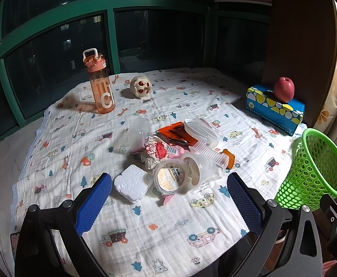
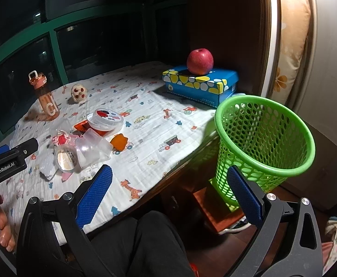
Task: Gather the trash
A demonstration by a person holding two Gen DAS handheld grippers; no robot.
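Observation:
A heap of trash lies mid-table on the patterned cloth (image 1: 159,221): a white foam block (image 1: 131,184), a lidded plastic cup on its side (image 1: 175,177), a crumpled wrapper (image 1: 155,152), an orange-red sachet (image 1: 175,133), a round clear tub (image 1: 201,129) and a ribbed clear cup (image 1: 211,154). My left gripper (image 1: 168,177) hangs open just short of the foam and the lidded cup, holding nothing. A green mesh basket (image 2: 263,138) stands off the table's right edge. My right gripper (image 2: 168,170) is open and empty, its right finger in front of the basket's lower wall.
At the back stand an orange water bottle (image 1: 101,87) and a skull-shaped toy (image 1: 140,86). A blue box (image 2: 200,83) with a red apple (image 2: 200,61) on it sits back right. A dark window with a green frame backs the table. A person's black-trousered leg (image 2: 150,242) is below the near edge.

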